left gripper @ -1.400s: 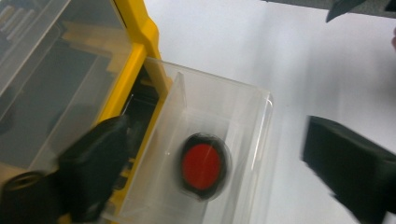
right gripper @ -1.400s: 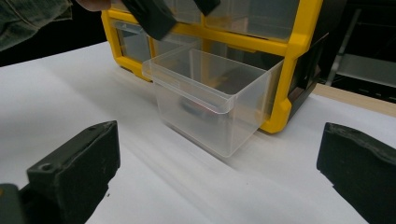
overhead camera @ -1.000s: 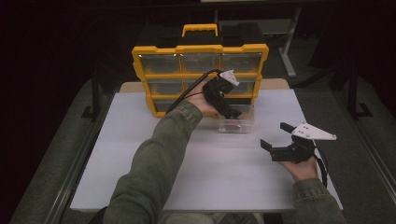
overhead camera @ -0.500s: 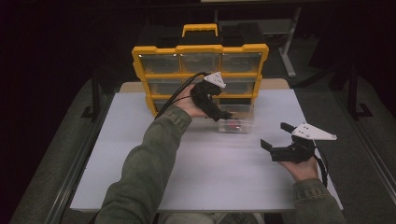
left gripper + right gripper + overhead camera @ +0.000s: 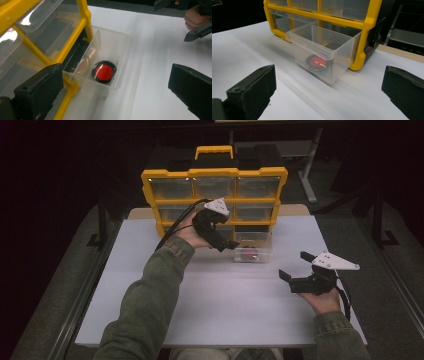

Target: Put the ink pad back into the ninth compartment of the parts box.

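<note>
while both jaws gape — left gripper (image 5: 227,242) beside pulled-out drawer (image 5: 110,62) | red disc (image 5: 104,72) inside | right gripper (image 5: 295,272) apart

The organizer's frame (image 5: 214,172) looks like chunky yellow plastic, smooth with a slight sheen. Its pulled-out drawer (image 5: 322,53) is clear, glossy plastic, a bit frosted along the edges. Inside sits a round red-topped thing (image 5: 104,72) that's shiny, with a dark ring around it. The tabletop (image 5: 220,305) reads as matt white, smooth, paper-like. Gripper jaws look like matt black, slightly grainy plastic; the person's sleeve (image 5: 145,305) is olive cloth.
</note>
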{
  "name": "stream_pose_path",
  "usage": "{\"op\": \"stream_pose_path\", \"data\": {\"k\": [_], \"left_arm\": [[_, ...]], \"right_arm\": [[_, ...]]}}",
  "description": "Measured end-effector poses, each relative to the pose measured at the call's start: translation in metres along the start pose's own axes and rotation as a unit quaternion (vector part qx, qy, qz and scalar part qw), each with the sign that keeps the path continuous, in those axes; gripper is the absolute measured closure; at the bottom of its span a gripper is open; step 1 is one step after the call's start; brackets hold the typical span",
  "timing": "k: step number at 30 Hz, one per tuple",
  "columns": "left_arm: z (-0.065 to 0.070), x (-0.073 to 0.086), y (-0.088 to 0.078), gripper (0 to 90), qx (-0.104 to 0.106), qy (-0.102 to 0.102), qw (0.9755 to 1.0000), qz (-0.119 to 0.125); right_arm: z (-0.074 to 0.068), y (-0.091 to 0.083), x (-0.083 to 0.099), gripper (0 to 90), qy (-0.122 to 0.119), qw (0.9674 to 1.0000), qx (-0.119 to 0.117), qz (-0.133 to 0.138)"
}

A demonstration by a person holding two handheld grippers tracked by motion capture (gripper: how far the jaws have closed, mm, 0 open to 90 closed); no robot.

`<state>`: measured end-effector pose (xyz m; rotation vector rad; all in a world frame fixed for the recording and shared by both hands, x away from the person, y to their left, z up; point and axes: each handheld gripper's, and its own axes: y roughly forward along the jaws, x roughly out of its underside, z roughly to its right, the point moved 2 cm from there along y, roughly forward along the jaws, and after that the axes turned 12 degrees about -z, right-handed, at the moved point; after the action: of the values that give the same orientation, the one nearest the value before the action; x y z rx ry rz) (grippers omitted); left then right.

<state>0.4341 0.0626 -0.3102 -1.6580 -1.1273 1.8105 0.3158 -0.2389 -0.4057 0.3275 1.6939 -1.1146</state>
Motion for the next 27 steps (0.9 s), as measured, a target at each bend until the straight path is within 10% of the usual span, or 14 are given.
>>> {"op": "stream_pose_path", "data": {"k": [27], "left_arm": [[-0.003,0.047,-0.03,0.0,-0.029,-0.046,0.998,0.034]], "right_arm": [[-0.001,0.001,0.0,0.0,-0.004,1.0,0.004,-0.007]]}}
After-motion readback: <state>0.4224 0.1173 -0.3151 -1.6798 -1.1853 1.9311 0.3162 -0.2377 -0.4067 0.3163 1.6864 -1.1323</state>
